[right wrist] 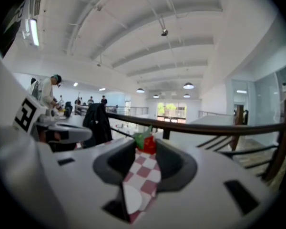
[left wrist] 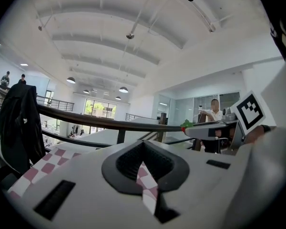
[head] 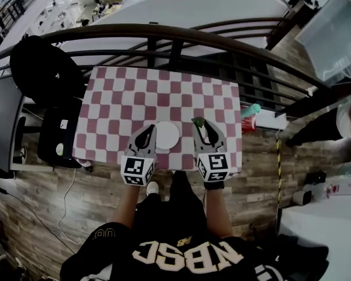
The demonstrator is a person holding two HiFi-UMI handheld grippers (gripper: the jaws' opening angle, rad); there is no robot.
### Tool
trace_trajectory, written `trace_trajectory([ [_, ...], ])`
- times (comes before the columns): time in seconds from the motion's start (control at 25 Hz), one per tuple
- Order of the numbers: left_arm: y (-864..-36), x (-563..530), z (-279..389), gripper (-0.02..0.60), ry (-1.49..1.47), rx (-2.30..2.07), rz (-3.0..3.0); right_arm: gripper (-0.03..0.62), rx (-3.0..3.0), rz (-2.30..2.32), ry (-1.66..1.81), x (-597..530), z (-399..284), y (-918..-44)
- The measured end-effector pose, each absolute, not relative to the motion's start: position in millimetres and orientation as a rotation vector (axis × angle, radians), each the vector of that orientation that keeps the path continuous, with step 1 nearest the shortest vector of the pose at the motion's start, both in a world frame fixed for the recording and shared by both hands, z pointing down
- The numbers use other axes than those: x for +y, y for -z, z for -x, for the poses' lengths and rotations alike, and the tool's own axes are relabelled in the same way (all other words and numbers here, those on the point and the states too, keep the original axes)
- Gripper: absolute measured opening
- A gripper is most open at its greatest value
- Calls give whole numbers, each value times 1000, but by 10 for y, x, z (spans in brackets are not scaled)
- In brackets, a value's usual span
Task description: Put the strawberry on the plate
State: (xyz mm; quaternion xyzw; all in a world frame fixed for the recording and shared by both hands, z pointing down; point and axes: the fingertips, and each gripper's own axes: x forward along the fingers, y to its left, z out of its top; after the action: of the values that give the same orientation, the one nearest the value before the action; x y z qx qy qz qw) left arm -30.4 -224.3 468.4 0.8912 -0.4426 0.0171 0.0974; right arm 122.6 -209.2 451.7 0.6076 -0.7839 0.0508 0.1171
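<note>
I am pinching the strawberry (right wrist: 148, 146) at the very tips of the right gripper (head: 202, 127), just right of the white plate (head: 168, 136) on the checkered bench (head: 164, 92). The left gripper (head: 150, 127) is pressed together, empty. With so shallow a hold, the berry could slip or, dropped high, roll off.

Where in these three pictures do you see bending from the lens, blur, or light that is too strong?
Head view: the wide lens bends the railing into an arc; the light is even and the picture is fairly sharp.
Left gripper view: the corners are black and the far windows are washed out.
Right gripper view: the strawberry looks slightly soft, and a tube lamp glares at the upper left.
</note>
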Motion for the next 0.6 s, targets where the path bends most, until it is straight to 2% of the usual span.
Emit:
trace_trajectory([
  [0.28,-5217,-2387,347,14,-209,-1318,-2562,138,-2330,-1593,-374,-2296,-1367,-5223],
  [0.6,-5860,-2303,336,14,-396,-1216,-2470,138,-2283,-1213,-513,-2171,-1032,-6246],
])
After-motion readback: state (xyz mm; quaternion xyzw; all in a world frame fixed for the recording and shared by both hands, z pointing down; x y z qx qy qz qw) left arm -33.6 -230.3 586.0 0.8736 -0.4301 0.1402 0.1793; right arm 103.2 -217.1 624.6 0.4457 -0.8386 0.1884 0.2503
